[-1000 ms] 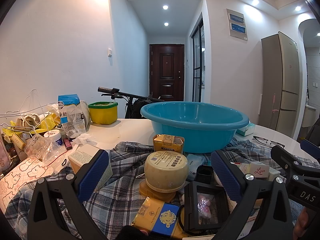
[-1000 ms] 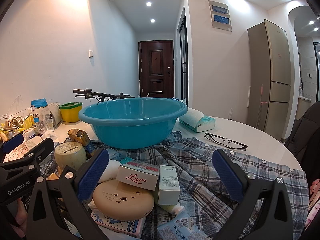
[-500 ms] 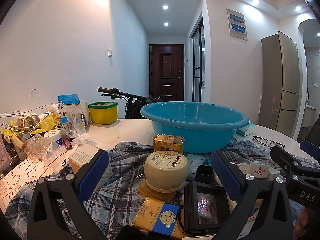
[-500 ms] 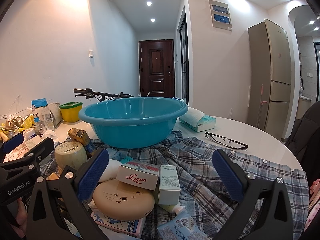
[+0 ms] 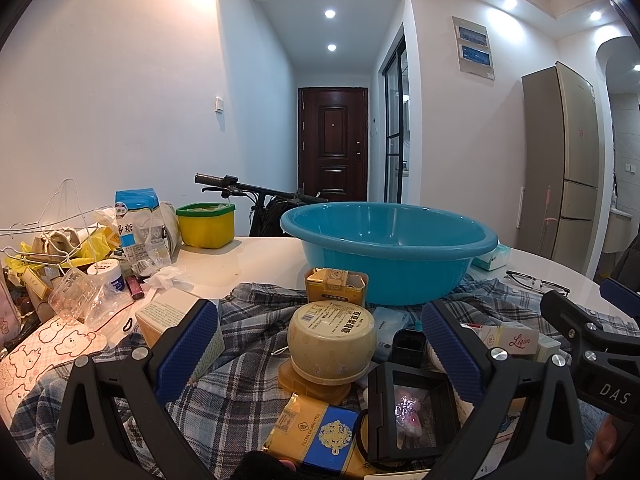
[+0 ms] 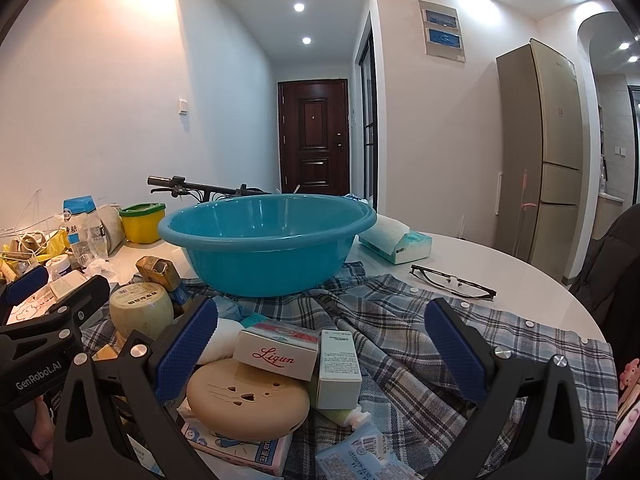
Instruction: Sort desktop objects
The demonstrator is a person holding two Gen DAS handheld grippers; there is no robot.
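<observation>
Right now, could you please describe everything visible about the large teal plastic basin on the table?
The large teal plastic basin is round and smooth, with a rolled rim and sloping walls. It stands upright, and what shows of its inside holds nothing. Its base rests on the edge of the blue plaid shirt spread over the white table. A small gold carton stands against its near wall in the left wrist view. Neither gripper touches it.

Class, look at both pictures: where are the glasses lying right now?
The glasses lie on the white table, right of the blue basin, just beyond the plaid shirt.
</observation>
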